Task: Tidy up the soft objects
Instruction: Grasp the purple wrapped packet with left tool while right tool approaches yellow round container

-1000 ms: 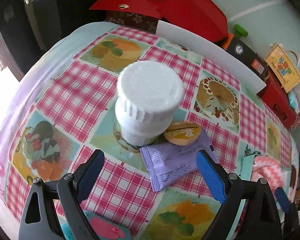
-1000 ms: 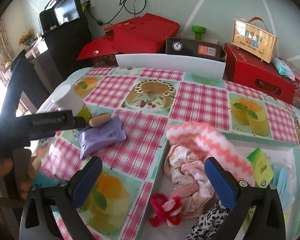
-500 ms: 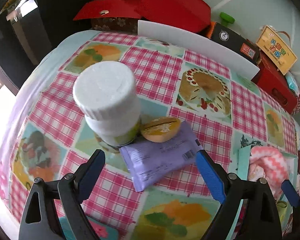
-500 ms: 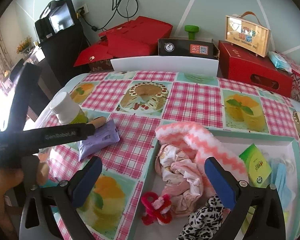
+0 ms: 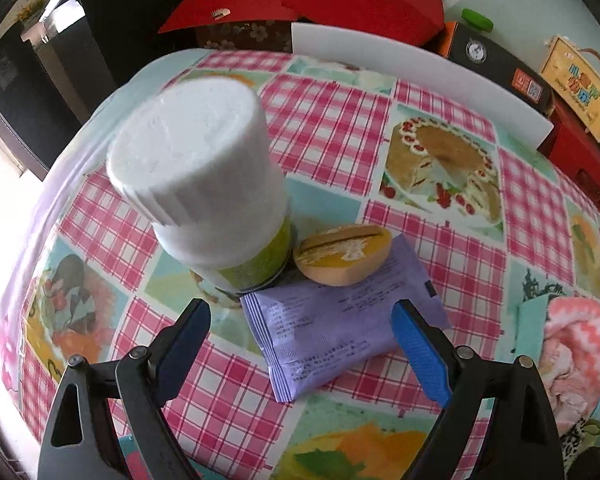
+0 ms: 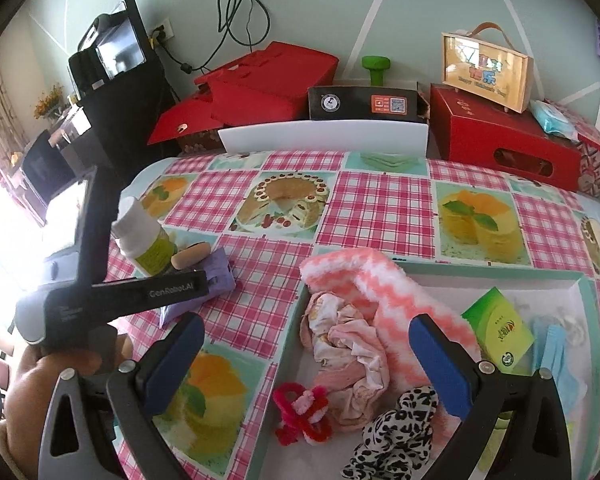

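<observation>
The purple packet (image 5: 336,328) lies flat, its long side running from near left to far right. A round yellow sponge (image 5: 344,254) covers its far edge. The left gripper (image 5: 300,344) hangs wide open above it, holding nothing, and the right gripper (image 6: 304,360) is open and empty too.

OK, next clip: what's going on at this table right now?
A person is sorting soft items with a handheld gripper in each hand. The left gripper, jaws wide open and empty, hangs over a purple packet on the checked tablecloth, beside a white-capped bottle and an oval bun-shaped toy resting on the packet. The right gripper, open and empty, hovers over the tray, which holds a pink zigzag sock, crumpled pink cloth, a leopard-print scrunchie and a green packet.
</observation>
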{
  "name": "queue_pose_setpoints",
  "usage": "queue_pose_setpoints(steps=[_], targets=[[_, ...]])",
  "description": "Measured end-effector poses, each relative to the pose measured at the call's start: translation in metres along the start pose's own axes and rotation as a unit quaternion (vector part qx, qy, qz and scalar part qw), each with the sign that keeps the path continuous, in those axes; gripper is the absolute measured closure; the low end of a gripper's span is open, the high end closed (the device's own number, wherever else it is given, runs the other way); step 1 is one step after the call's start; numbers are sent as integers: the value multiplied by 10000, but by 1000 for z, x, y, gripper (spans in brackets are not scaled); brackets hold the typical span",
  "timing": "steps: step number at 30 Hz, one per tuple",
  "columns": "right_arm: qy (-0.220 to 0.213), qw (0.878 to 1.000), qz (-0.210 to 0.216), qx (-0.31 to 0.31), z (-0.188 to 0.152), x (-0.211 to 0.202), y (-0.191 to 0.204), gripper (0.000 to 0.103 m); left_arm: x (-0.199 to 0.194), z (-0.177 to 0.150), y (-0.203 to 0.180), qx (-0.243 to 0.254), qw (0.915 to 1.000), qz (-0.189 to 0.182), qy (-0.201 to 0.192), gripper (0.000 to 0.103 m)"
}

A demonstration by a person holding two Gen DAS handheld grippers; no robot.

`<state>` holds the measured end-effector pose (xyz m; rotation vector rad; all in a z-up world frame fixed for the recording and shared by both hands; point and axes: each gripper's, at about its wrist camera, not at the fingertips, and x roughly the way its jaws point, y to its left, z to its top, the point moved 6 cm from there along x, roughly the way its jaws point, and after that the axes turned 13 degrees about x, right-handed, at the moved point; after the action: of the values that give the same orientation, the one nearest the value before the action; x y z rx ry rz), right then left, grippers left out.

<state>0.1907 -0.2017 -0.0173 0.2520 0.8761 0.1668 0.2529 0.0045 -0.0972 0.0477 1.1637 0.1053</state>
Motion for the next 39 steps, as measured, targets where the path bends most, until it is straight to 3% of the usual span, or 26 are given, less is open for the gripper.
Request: queue_pose_setpoints(steps=[14, 19, 22, 29, 34, 39], targets=[[-79, 9999, 24, 119, 3, -9, -8, 0, 6, -12, -25, 346, 9966, -651, 369, 11], [-87, 9998, 27, 154, 3, -11, -11, 0, 5, -23, -35, 746, 9944, -552, 510, 11], [-87, 9998, 34, 167, 3, -12, -11, 0, 0, -28, -35, 675, 9943, -629, 532, 11], [-130, 9997, 57, 191, 5, -15, -14, 0, -25, -20, -27, 535, 9955, -769, 147, 11], [-127, 9995, 59, 278, 6, -16, -19, 0, -23, 0, -15, 167, 9977, -615, -243, 11], [-139, 9994, 73, 297, 6, -17, -19, 0, -8, 3, -14, 52, 9950, -972, -223, 11]])
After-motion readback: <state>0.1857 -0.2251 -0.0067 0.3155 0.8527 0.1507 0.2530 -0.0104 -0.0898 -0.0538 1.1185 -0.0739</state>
